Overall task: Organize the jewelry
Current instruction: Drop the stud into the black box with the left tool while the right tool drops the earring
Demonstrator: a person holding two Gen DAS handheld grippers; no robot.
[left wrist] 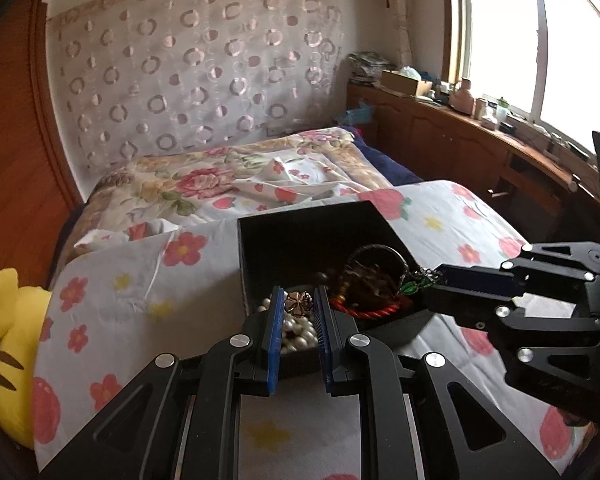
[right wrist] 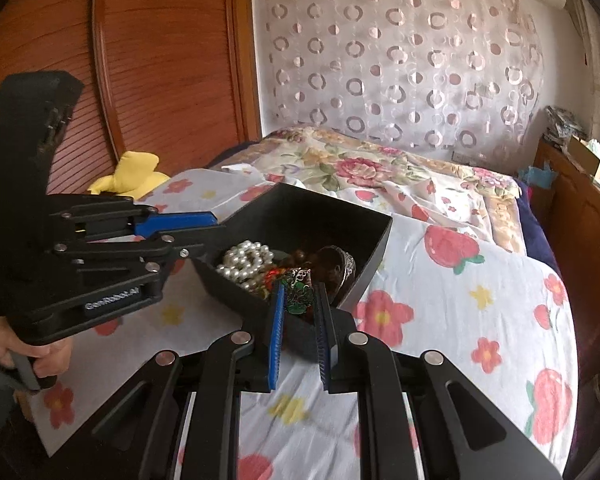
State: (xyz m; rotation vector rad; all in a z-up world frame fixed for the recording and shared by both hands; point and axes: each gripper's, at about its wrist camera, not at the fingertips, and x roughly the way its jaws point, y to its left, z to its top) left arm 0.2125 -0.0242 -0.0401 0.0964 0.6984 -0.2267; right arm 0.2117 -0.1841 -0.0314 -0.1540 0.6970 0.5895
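An open black box (left wrist: 300,240) (right wrist: 332,216) sits on the flowered bedsheet. It holds a white pearl necklace (left wrist: 296,332) (right wrist: 246,260), a red cord (left wrist: 374,312) and dark bangles. My left gripper (left wrist: 297,300) (right wrist: 208,236) hangs over the box's near edge, shut on a small bronze flower-shaped brooch (left wrist: 298,303). At the box's right corner my right gripper (right wrist: 299,292) (left wrist: 432,280) is shut on a green leaf-like pendant (right wrist: 298,294) (left wrist: 414,285) with a silvery setting. Both pieces sit just above the pile of jewelry in the box.
A yellow plush toy (left wrist: 4,340) (right wrist: 136,172) lies at the bed's left edge by the wooden wardrobe (right wrist: 160,60). A rose-patterned quilt (left wrist: 204,184) is bunched behind the box. A cluttered wooden cabinet (left wrist: 460,136) runs under the window. A person's hand (right wrist: 20,348) holds the left gripper's handle.
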